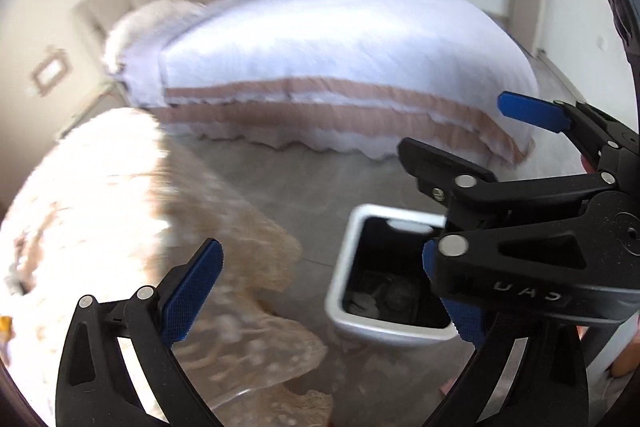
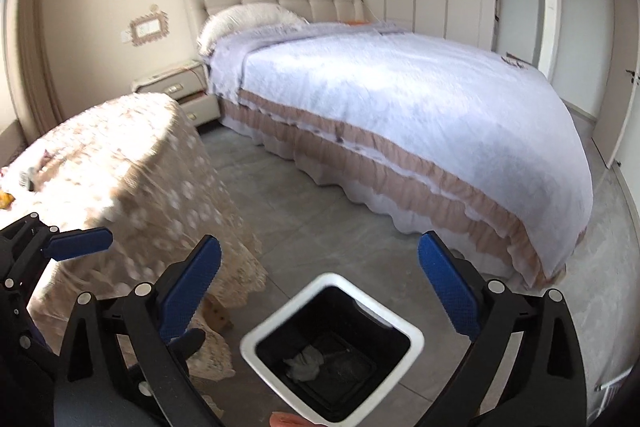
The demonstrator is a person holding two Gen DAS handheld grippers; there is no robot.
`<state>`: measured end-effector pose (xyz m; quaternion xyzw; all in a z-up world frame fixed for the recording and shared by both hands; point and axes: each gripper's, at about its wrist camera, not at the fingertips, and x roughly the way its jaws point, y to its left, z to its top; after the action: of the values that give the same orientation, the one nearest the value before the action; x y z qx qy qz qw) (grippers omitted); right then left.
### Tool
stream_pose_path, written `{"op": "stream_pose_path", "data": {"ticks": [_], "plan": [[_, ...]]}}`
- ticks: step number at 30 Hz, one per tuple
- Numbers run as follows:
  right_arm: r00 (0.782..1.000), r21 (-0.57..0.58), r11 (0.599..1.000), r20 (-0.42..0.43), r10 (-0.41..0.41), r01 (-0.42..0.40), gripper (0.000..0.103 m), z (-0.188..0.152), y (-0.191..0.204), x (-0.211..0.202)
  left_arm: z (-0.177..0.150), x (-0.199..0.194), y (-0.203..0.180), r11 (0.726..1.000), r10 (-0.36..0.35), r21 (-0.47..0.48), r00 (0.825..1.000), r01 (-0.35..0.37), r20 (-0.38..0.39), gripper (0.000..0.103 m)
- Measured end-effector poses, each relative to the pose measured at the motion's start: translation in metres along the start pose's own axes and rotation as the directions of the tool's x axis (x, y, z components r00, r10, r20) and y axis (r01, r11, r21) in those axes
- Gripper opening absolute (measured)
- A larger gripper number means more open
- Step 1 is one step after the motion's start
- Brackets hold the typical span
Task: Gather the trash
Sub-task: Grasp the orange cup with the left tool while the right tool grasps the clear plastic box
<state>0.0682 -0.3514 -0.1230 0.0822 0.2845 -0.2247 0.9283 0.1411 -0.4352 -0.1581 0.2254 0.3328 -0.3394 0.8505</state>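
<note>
A white-rimmed bin (image 2: 414, 337) with a black inside stands on the grey floor beside the cloth-covered table. Crumpled grey trash (image 2: 306, 363) lies at its bottom. My right gripper (image 2: 320, 241) hangs above the bin, open wide, with nothing between its blue pads. In the left wrist view the same bin (image 1: 340, 291) sits low and to the right, with trash (image 1: 364, 303) in it. My left gripper (image 1: 322, 247) is open and empty too. The right gripper (image 1: 454, 125) crosses in from the right and hides part of my left gripper's right finger.
A round table under a lace cloth (image 2: 120, 167) stands left of the bin, with small items at its far left edge. A large bed (image 2: 400, 99) fills the back and right, with a nightstand (image 2: 176, 87) beside it. Bare grey floor (image 2: 320, 195) lies between.
</note>
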Motion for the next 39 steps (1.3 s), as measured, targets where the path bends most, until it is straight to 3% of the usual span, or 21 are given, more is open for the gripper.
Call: {"op": "stream_pose_path", "data": {"ticks": [7,11,15,20,23,26,27,29,34,39], "plan": [[0.985,-0.093,0.987,0.104,0.140,-0.131,0.098,0.024,0.060,-0.036,-0.021,-0.064,0.064,0.976,0.189,-0.123,0.979,-0.179,0.075,0.098],[0.966,-0.157,0.967,0.128,0.224,-0.203,0.098,0.034,0.106,-0.050,-0.043,-0.097,0.110,0.939,0.280,-0.229,0.956,-0.255,0.084,0.098],[0.941,-0.234,0.933,0.137,0.309,-0.272,0.098,0.040,0.156,-0.062,-0.073,-0.127,0.163,0.885,0.367,-0.332,0.928,-0.326,0.068,0.098],[0.919,-0.309,0.893,0.117,0.378,-0.328,0.098,0.040,0.217,-0.068,-0.110,-0.151,0.226,0.792,0.464,-0.452,0.886,-0.410,0.010,0.098],[0.911,-0.339,0.871,0.085,0.404,-0.355,0.098,0.039,0.251,-0.064,-0.136,-0.168,0.259,0.705,0.532,-0.536,0.846,-0.465,-0.036,0.098],[0.905,-0.373,0.851,0.060,0.420,-0.370,0.098,0.038,0.284,-0.062,-0.155,-0.179,0.284,0.616,0.611,-0.580,0.788,-0.534,-0.077,0.098],[0.904,-0.383,0.844,0.052,0.424,-0.374,0.098,0.038,0.292,-0.061,-0.159,-0.180,0.290,0.591,0.633,-0.580,0.768,-0.560,-0.097,0.098],[0.901,-0.398,0.834,0.038,0.432,-0.383,0.098,0.037,0.306,-0.059,-0.165,-0.180,0.303,0.568,0.650,-0.577,0.750,-0.587,-0.122,0.098],[0.898,-0.435,0.811,0.015,0.440,-0.391,0.098,0.037,0.335,-0.053,-0.168,-0.167,0.337,0.554,0.634,-0.570,0.751,-0.606,-0.183,0.098],[0.890,-0.441,0.791,-0.041,0.454,-0.424,0.098,0.036,0.349,-0.040,-0.168,-0.150,0.360,0.575,0.601,-0.546,0.768,-0.609,-0.224,0.098]]}}
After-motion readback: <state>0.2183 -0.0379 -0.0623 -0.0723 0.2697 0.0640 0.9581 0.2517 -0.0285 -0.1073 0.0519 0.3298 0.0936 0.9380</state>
